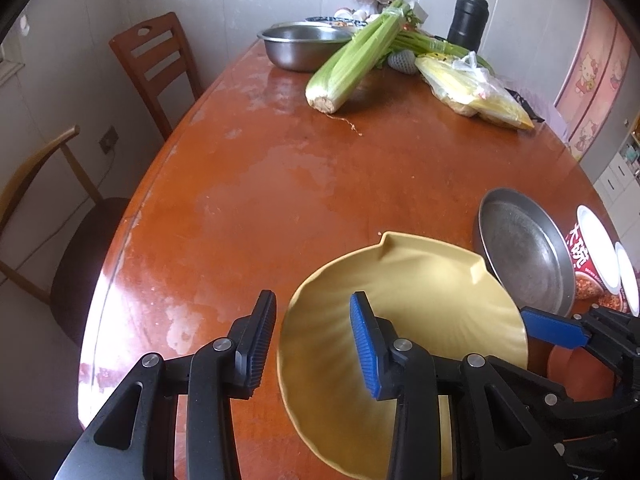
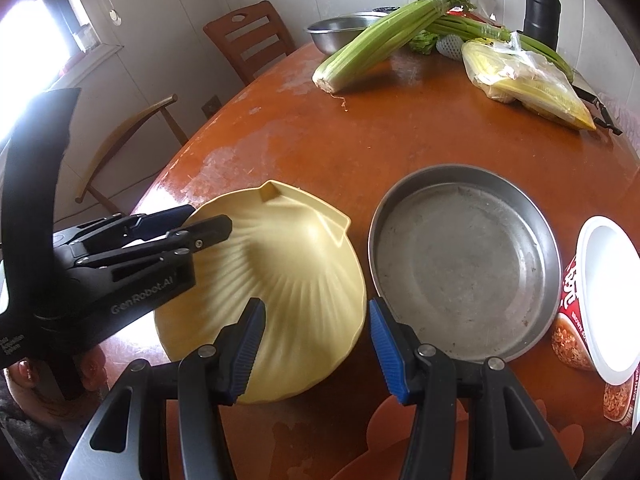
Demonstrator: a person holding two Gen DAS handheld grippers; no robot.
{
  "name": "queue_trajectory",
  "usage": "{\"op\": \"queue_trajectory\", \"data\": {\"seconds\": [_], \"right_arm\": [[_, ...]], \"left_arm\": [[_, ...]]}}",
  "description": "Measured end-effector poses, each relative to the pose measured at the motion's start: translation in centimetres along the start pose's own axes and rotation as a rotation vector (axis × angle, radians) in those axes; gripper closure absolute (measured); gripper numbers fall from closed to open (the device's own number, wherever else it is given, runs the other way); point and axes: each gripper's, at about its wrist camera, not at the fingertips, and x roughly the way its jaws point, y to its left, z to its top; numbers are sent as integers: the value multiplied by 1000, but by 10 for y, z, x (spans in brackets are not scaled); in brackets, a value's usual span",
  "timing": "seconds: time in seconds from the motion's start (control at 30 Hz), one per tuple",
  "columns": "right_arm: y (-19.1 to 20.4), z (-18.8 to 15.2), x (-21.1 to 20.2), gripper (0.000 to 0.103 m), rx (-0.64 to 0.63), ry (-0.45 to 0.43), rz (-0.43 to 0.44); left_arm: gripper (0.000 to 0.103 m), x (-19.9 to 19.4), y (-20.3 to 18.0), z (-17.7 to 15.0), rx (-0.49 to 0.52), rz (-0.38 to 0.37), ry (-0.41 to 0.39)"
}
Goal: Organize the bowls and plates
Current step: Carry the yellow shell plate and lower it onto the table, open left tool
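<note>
The sorting looks barely begun: nothing is stacked yet, and only one dish is in hand. The right gripper [image 2: 316, 344] straddles the near-right rim of the shell-shaped yellow plate [image 2: 296, 272], one pad over the ribbed inside and the other just outside the edge. Its jaws stand about as narrow as they go, so I judge them clamped on that rim. The left gripper [image 1: 312, 344] comes in from nine o'clock and brackets the opposite rim. Whether its pads press or merely bracket the edge, I cannot tell. The plate sits at the near edge of the table [image 1: 260, 184] and seems tipped, though I cannot say it is clear of the wood.

Just beside it, at three o'clock, lies a shallow steel pan [image 2: 464, 272], empty and apart from the plate. Further round at three o'clock stand paper noodle bowls [image 2: 608, 300]. Away at twelve o'clock, at the far end, a steel bowl [image 1: 300, 46] rests against a bunch of celery [image 1: 352, 56].

What is left, by my reckoning, is nearly everything: the plate, pan and bowls still need gathering.
</note>
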Motion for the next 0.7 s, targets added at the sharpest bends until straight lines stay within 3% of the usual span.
{"op": "queue_trajectory", "data": {"seconds": [0.33,0.7], "right_arm": [[-8,-4,-28,49,8,-60,3],[-34,-27,-78,49,8,-131,-1]], "left_arm": [[57,-41,-4,-5,-13,-11,-67],[57,-85,-58,-24,66,-71,-120]]}}
